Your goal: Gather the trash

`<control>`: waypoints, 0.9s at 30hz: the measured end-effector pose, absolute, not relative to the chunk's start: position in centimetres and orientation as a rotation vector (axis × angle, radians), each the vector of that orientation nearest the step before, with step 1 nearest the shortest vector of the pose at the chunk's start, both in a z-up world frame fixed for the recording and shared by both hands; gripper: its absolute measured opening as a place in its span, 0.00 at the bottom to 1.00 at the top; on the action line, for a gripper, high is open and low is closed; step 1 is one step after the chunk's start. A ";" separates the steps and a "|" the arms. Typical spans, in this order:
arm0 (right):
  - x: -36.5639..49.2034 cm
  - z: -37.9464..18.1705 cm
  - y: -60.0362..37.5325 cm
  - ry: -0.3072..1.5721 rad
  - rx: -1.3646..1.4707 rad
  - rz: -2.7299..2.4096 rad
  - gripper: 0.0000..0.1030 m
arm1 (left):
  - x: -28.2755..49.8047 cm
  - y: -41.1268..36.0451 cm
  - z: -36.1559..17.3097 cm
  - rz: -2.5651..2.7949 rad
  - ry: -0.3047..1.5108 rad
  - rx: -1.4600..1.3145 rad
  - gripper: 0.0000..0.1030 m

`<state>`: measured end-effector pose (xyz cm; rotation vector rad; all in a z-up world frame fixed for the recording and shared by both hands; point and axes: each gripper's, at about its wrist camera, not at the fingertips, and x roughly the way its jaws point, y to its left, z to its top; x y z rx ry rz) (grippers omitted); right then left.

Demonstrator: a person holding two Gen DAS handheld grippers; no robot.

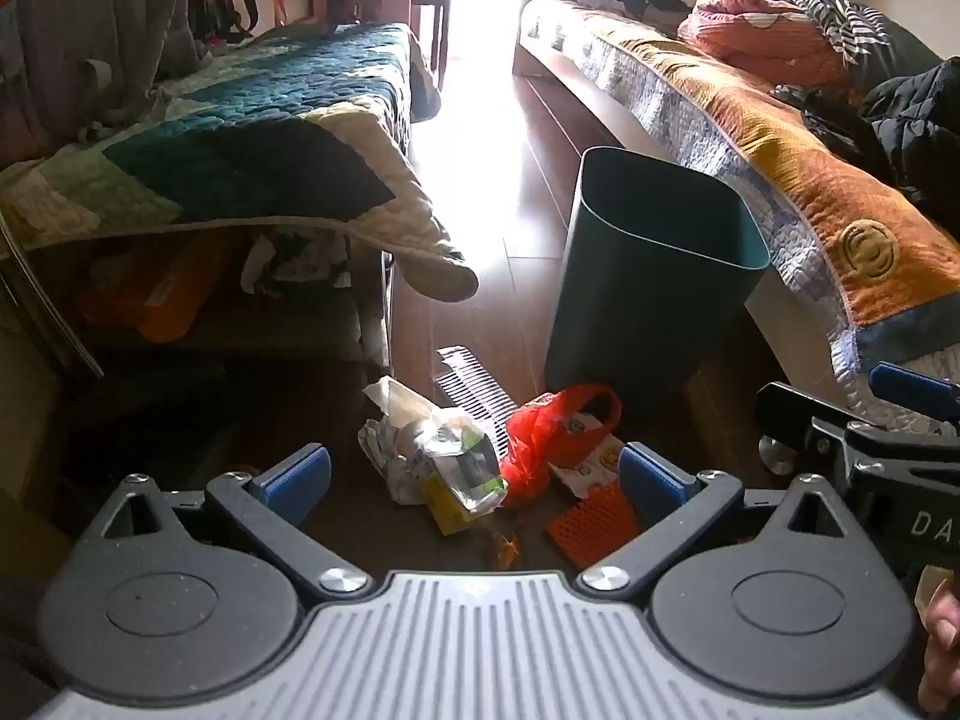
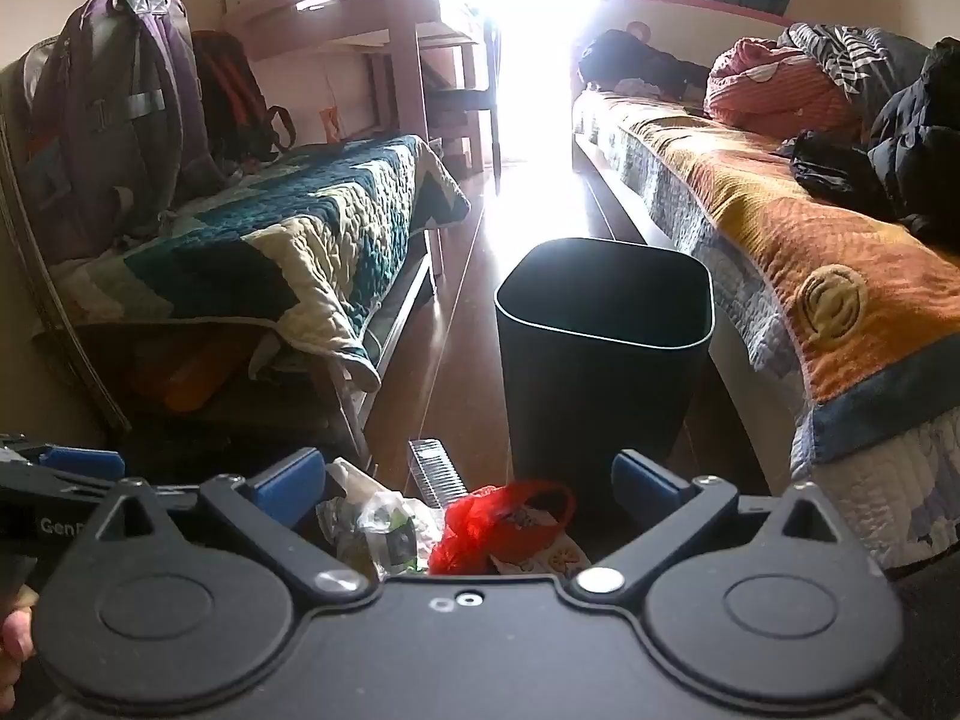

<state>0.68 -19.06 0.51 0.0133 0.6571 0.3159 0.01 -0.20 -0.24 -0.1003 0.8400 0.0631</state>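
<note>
The left tongs (image 1: 474, 474) hang spread wide over the wooden floor (image 1: 480, 312), pinching nothing, and the right tongs (image 2: 468, 480) are likewise spread and empty, tilted down toward the same heap. Directly ahead of the left tongs lies the trash: a crumpled clear-and-white plastic wrapper (image 1: 432, 450), a crinkled red plastic bag (image 1: 552, 438) touching it, an orange ridged plastic piece (image 1: 594, 525) nearest the right blue pad, and a small brownish scrap (image 1: 504, 546) closest to the tool body. A white plastic comb (image 1: 474, 396) lies just behind the wrapper, partly under it.

The risks, as I judge them: the wrapper and the bag overlap, so a closing pinch could catch both, or drag the comb along, and the comb may not be trash at all. Thin film can slip from the pads on the lift. The two tools stand close together, so they could knock each other if both reach for the pile. A careless swing could tip the bin.

Beyond the heap stands the tall dark green plastic waste bin (image 1: 648, 276), upright, just beside the bed with the orange quilt (image 1: 810, 180). Its inside looks dark and empty as far as the right wrist view shows; the bottom is hidden.
</note>
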 end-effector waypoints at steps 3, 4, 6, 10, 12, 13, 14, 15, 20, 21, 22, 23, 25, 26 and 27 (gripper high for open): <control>0.5 0.7 -19.1 0.646 0.010 0.314 0.99 | -0.2 -0.3 -0.1 0.063 0.833 -0.100 1.00; 0.5 0.7 -19.1 0.641 0.010 0.313 0.99 | -0.2 -0.3 0.0 0.063 0.832 -0.100 1.00; 0.4 0.7 -19.1 0.636 0.010 0.311 0.99 | -0.3 -0.3 0.1 0.064 0.829 -0.099 1.00; 0.2 0.8 -19.1 0.632 0.009 0.309 0.99 | -0.3 -0.3 0.2 0.063 0.833 -0.102 1.00; 0.2 0.8 -19.1 0.630 0.009 0.307 0.99 | -0.2 -0.3 0.2 0.061 0.835 -0.105 1.00; 0.3 0.8 -19.1 0.631 0.010 0.306 0.99 | -0.2 -0.3 0.2 0.062 0.834 -0.103 1.00; 0.3 0.8 -19.0 0.630 0.010 0.305 0.99 | -0.2 -0.3 0.2 0.062 0.834 -0.103 1.00; 0.3 0.9 -19.0 0.629 0.010 0.303 0.99 | -0.2 -0.2 0.3 0.062 0.832 -0.103 1.00; 0.4 1.0 -19.0 0.629 0.017 0.300 0.99 | -0.3 -0.3 0.3 0.060 0.830 -0.104 1.00; 0.4 1.0 -19.0 0.630 0.019 0.302 0.99 | -0.3 -0.3 0.3 0.060 0.830 -0.104 1.00; 0.5 1.0 -19.1 0.633 0.022 0.304 0.99 | -0.3 -0.3 0.3 0.061 0.830 -0.103 1.00; 0.5 0.9 -19.1 0.637 0.027 0.305 0.99 | -0.3 -0.3 0.3 0.061 0.830 -0.102 1.00; 0.6 0.9 -19.0 0.644 0.032 0.308 0.99 | -0.3 -0.3 0.3 0.061 0.830 -0.102 1.00; 0.6 0.8 -19.1 0.644 0.033 0.310 0.99 | -0.2 -0.3 0.3 0.061 0.830 -0.101 1.00; 0.5 0.9 -19.0 0.643 0.034 0.313 0.99 | -0.2 -0.3 0.3 0.061 0.830 -0.102 1.00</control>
